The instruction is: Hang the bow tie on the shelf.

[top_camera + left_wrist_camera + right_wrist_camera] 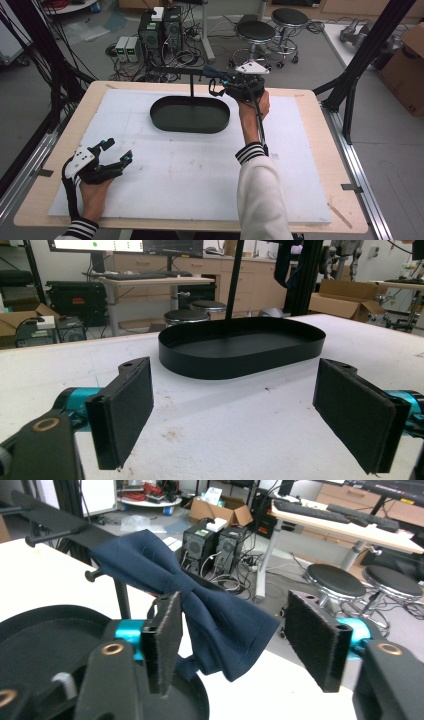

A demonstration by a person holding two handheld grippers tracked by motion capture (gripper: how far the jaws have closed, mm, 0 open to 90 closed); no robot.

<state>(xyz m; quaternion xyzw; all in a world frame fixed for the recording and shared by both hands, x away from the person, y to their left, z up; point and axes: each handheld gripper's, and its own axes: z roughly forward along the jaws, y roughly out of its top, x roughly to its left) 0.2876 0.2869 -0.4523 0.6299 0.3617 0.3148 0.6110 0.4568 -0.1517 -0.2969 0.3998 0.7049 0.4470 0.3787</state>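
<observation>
Two grippers in play over one tabletop [310,150], wood-edged with a white sheet on top.

Largest item: black oval tray [190,115] near the middle of the far edge, with a thin upright post rising from it and a crossbar [55,522] at the top. Tray looks empty inside.

Right gripper [216,86] is up at the far edge, beside the post. Its fingers [312,637] stand apart, not pressing on anything. Navy bow tie [185,597] hangs draped over the crossbar, one wing dropping between the fingers; the left finger is just beside the cloth, and whether it touches it I cannot tell.

Left gripper [116,151] rests near the near-left corner of the tabletop, well apart from the tray; fingers [125,407] wide open, nothing between them.

Handling judgement: bow tie is soft fabric, very light, limp; it will fold and sag under its own weight and could slide off the smooth bar if nudged. Not fragile. Best hold looks to be the centre knot, the firmest part, or a wing pinched flat between the pads. Strap below the knot could snag on the bar's pegs.
</observation>
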